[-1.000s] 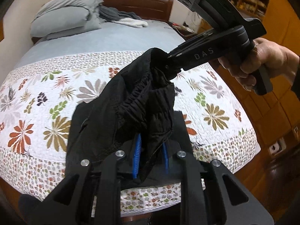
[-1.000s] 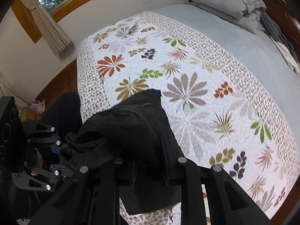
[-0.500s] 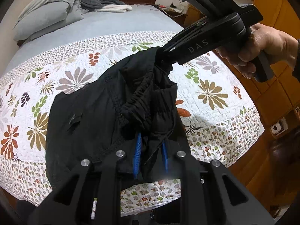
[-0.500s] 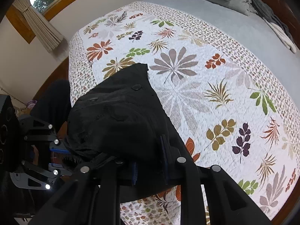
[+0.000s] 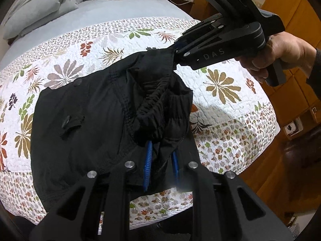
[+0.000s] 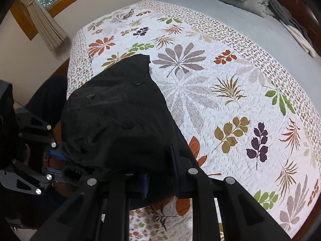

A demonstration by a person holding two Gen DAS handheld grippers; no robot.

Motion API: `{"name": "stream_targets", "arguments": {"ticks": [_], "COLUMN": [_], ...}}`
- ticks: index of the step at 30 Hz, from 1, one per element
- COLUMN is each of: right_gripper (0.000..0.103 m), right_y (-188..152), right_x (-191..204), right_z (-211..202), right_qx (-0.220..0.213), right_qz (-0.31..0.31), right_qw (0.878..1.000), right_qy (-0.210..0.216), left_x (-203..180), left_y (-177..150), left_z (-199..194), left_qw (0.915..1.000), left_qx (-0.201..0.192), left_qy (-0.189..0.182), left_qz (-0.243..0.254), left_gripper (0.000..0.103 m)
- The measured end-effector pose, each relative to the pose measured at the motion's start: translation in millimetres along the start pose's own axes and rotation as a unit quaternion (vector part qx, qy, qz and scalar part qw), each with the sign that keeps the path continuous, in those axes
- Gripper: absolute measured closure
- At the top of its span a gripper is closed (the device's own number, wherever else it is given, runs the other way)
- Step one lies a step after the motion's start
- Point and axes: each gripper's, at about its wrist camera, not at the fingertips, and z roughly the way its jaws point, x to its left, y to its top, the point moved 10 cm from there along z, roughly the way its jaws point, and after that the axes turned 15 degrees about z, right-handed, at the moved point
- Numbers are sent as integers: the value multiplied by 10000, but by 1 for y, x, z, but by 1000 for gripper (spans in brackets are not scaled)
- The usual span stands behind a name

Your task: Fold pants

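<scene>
The left hand-held gripper is clenched on the bunched waistband of the pants, which drape onto the quilt near the bed's foot edge. The right hand-held gripper grasps the opposite waistband corner. Risk: the gathered elastic may slip from the blue pads, or uneven lowering may set the pants down creased, partly overhanging the edge.

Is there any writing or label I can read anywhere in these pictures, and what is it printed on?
"DAS": pale letters on the side of the right gripper, seen from the left wrist.
Small box on the wooden floor: its dark mark is too small to read.
Nothing else carries text.
</scene>
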Motion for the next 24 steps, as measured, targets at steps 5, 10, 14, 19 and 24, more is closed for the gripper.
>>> {"name": "stream_targets", "arguments": {"ticks": [5, 10, 14, 19, 24], "right_gripper": [84, 84, 84, 84, 84], "right_y": [-6, -14, -24, -42, -64], "right_x": [-7, -10, -16, -31, -56], "right_z": [4, 7, 12, 13, 3], "right_qx": [-108, -251, -387, -584, -808], "right_qz": [-103, -334, -312, 241, 1171], "right_qw": [9998, 9978, 9960, 9958, 9886], "right_qy": [-158, -512, -746, -663, -483], "left_x": [-4, -8, -12, -17, -17], "left_y": [-2, -6, -12, -18, -26], "left_z": [8, 18, 32, 45, 56], "left_qw": [9999, 9996, 9988, 9977, 9965], "left_qx": [102, 217, 404, 536, 677], "left_qy": [-108, -190, -268, -407, -478], "left_qz": [33, 55, 95, 116, 134], "left_gripper": [87, 87, 87, 87, 87]}}
